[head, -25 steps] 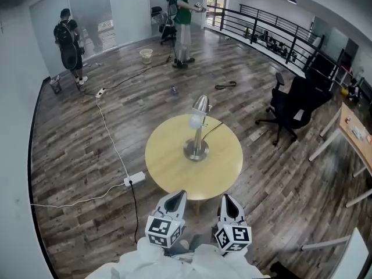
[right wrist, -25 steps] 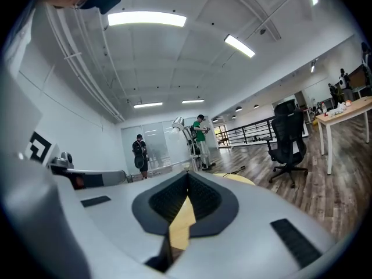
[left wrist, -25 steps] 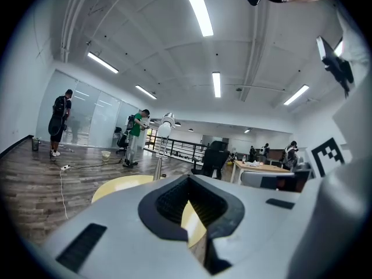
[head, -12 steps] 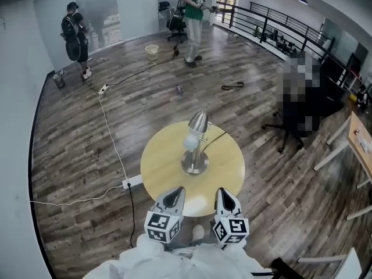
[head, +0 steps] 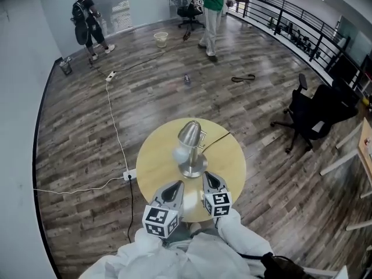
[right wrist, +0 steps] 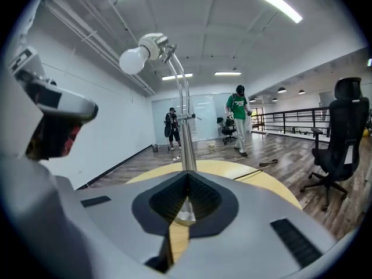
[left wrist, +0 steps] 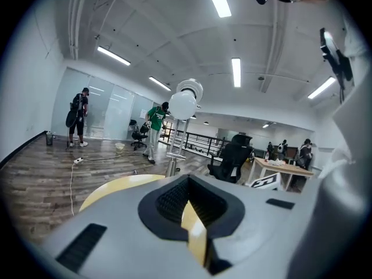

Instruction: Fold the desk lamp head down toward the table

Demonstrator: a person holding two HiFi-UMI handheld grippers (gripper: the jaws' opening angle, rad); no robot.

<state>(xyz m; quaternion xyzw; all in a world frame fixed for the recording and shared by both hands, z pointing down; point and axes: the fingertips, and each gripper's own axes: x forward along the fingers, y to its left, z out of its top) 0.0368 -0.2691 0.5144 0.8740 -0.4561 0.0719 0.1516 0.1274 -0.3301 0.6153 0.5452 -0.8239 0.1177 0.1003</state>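
A silver desk lamp (head: 189,136) stands upright on the round yellow table (head: 152,156), its white bulb (head: 179,154) facing toward me and its round base (head: 193,169) at the table's middle. My left gripper (head: 172,191) hovers shut and empty over the near table edge, short of the lamp. Just right of it, my right gripper (head: 210,181) is shut and empty, its tip close to the base. The left gripper view shows the bulb (left wrist: 182,104) high ahead of the left gripper (left wrist: 187,182). In the right gripper view the pole (right wrist: 187,138) rises straight ahead of the right gripper (right wrist: 187,183).
The lamp's black cable (head: 218,139) runs off the table's far right. A black office chair (head: 317,112) stands to the right. A white power strip (head: 129,174) and cord lie on the floor at left. Two people (head: 212,4) stand far back.
I have stepped up to the table and it now fills more of the head view. Both grippers have moved forward over its near edge, the right one farther. The lamp stands as before.
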